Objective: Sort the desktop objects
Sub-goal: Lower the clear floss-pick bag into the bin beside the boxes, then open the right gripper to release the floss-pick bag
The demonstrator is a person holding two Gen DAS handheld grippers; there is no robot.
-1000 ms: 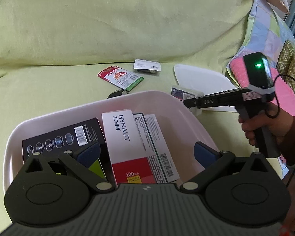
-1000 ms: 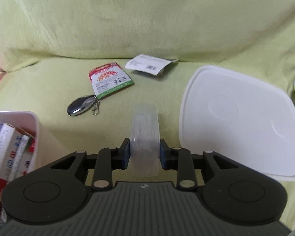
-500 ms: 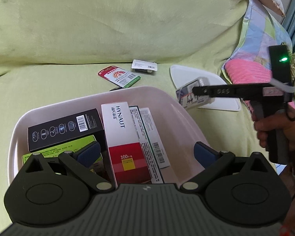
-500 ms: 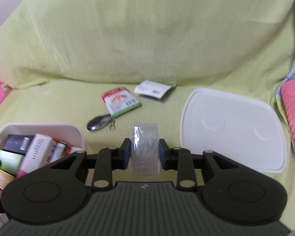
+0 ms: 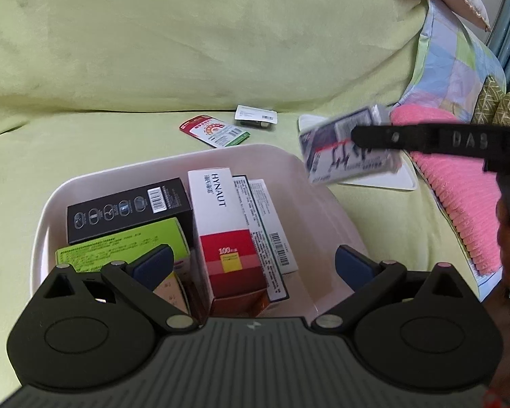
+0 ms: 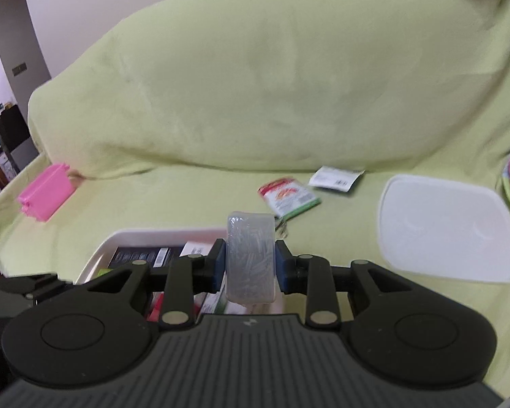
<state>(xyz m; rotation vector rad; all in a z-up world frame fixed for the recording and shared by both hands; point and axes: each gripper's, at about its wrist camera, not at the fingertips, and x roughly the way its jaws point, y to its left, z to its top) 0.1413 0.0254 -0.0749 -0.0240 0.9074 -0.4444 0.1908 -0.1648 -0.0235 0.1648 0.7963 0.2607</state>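
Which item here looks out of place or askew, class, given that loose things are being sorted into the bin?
The white lid lies flat on the sofa, apart from the white bin. A red-green packet and a white packet lie loose beyond it. Nothing looks spilled or damaged.

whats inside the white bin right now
The white bin holds upright boxes: a black box, a green box, a white and red HYNAUT box. The open left claw hides whatever sits nearest.

Clear plastic case point(image 6: 251, 255) of toothpicks, upright in air above box-filled white bin point(image 6: 125, 238)
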